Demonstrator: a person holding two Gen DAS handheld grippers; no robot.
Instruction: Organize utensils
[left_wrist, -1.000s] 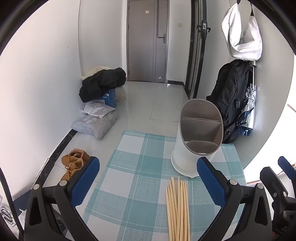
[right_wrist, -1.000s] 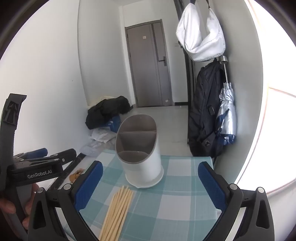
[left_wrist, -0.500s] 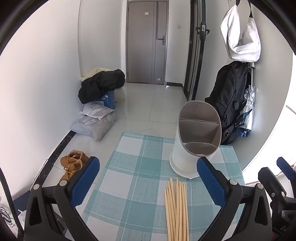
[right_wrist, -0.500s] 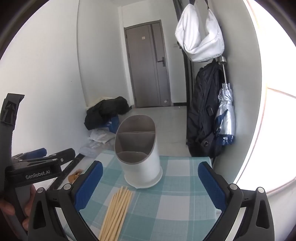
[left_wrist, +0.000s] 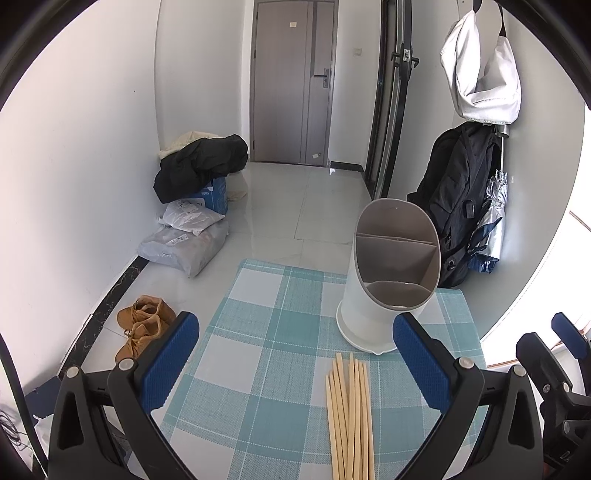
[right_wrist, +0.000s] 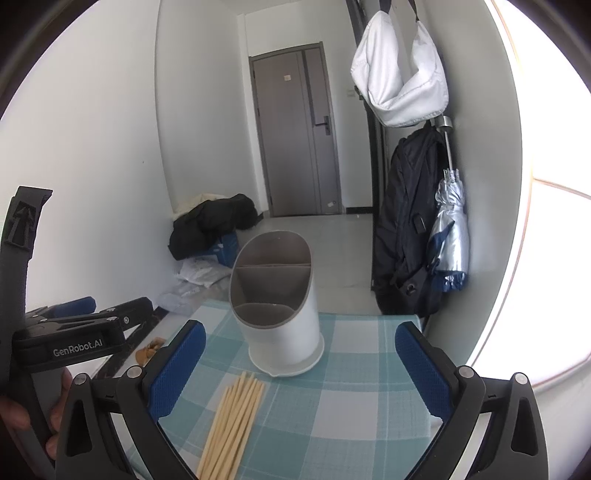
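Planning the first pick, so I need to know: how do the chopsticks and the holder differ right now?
The chopsticks lie flat in a loose bundle on the checked cloth; the holder stands upright just beyond their tips. The chopsticks are thin pale wood; the holder is a wide white tub with a grey divided interior, empty as far as visible. Neither tool holds either.

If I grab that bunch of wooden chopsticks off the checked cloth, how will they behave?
The chopsticks look thin, straight and stiff, so probably light and rigid. They lie loose, side by side on the checked cloth, so a pinch may catch only a few and scatter the rest. Their slender shafts could roll or slip between the hand-held gripper pads.
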